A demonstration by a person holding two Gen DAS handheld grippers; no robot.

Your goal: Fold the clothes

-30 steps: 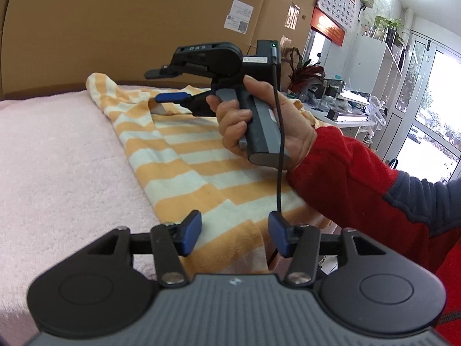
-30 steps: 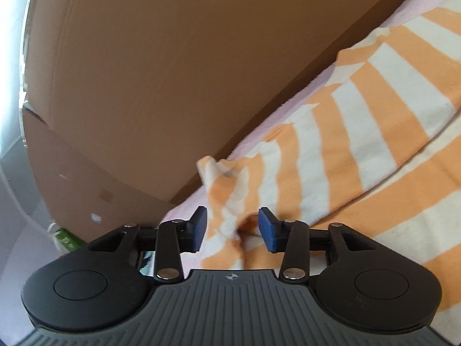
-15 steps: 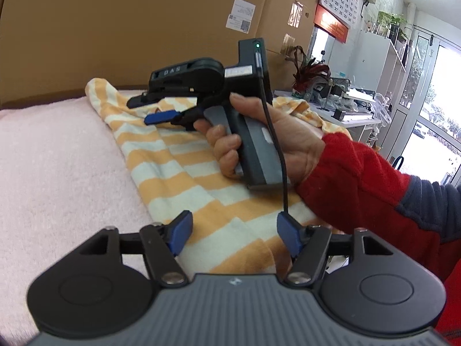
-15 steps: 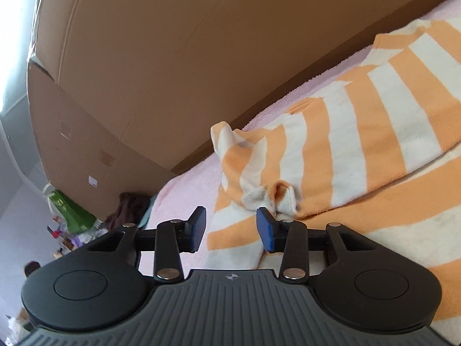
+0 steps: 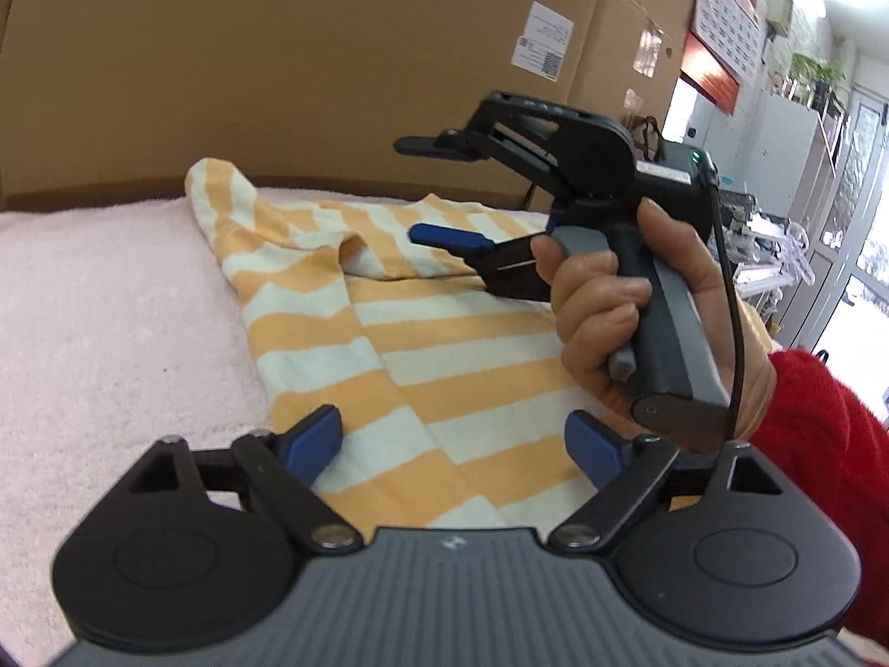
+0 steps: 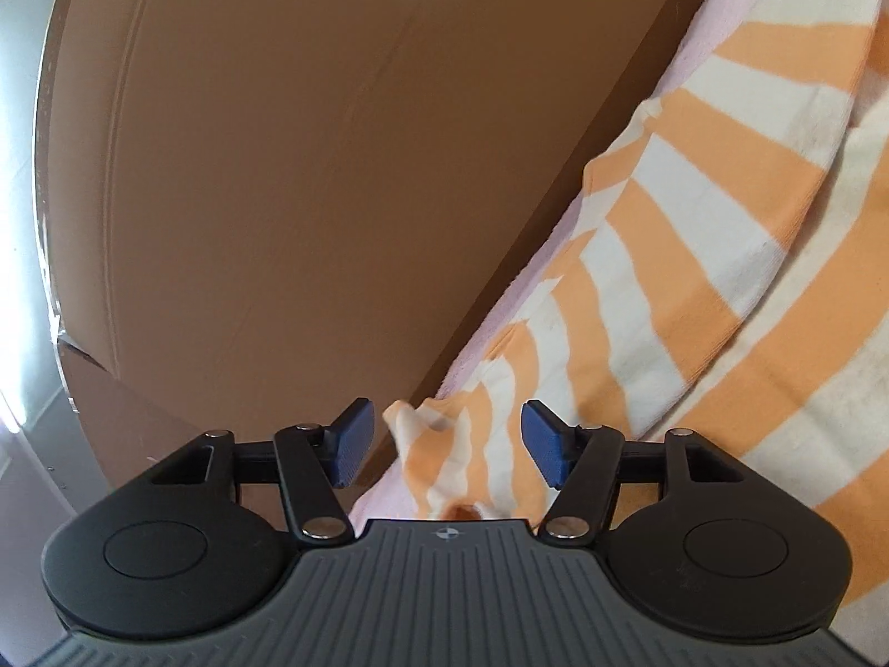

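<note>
Striped shirt (image 5: 444,356) lies flat on pink towel (image 5: 111,305), by big cardboard box (image 5: 278,55). Left gripper (image 5: 453,439) wide open over shirt's near edge. Right gripper (image 6: 447,444) wide open, sleeve tip (image 6: 444,444) between fingers, not pinched.

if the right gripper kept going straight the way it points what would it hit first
Probably the bunched corner of the striped garment, which already sits between the open jaws of the right gripper; beyond it stands the cardboard box.
</note>
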